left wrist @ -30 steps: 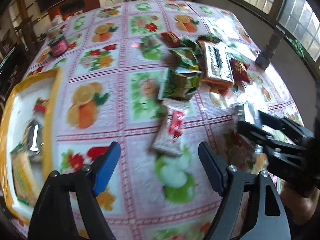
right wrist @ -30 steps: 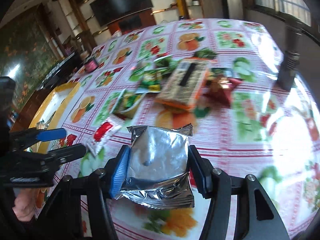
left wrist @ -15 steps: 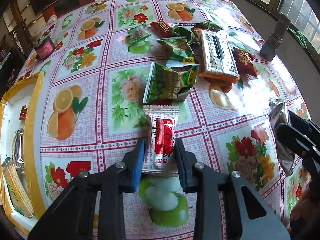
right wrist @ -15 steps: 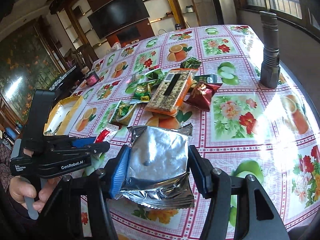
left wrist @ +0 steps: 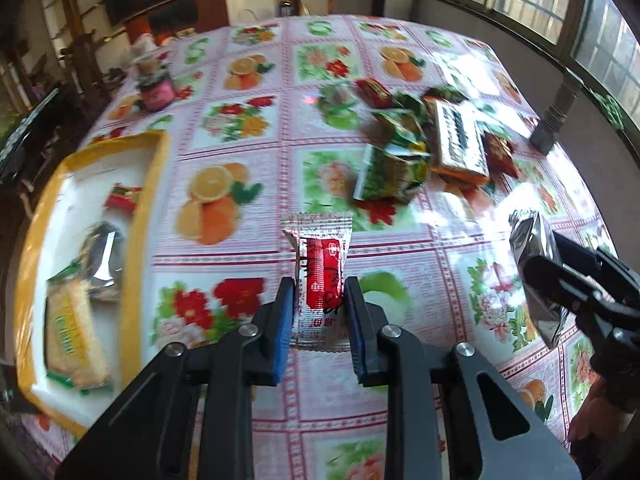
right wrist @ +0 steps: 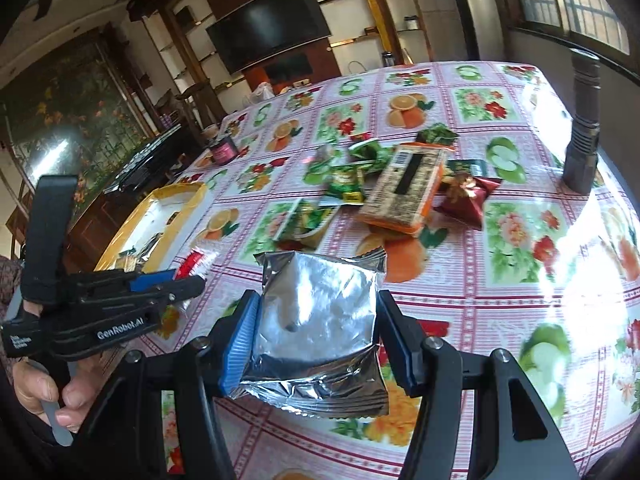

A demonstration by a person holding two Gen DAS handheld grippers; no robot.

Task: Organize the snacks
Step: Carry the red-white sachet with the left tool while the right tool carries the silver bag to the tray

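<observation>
Left gripper (left wrist: 319, 312) jaws closing on red-white sachet (left wrist: 321, 280); right gripper (right wrist: 316, 344) jaws seemingly tight around foil packet (right wrist: 320, 320).

Tray (left wrist: 150, 184) sits at the table's left edge, snack pile (left wrist: 424, 148) far right, jar (left wrist: 156, 88) behind the tray, flashlight (right wrist: 582, 120) beyond the pile.

The cloth (right wrist: 520, 240) on the counter looked like glossy printed plastic, throwing back window glare. The silver pack (right wrist: 320, 320) was crinkled, mirror-bright foil. The red sachet (left wrist: 322, 276) was smooth, shiny plastic film. The tray (left wrist: 148, 184) had a matt white floor and yellow rim. The torch (right wrist: 582, 128) looked like dull ribbed metal.
</observation>
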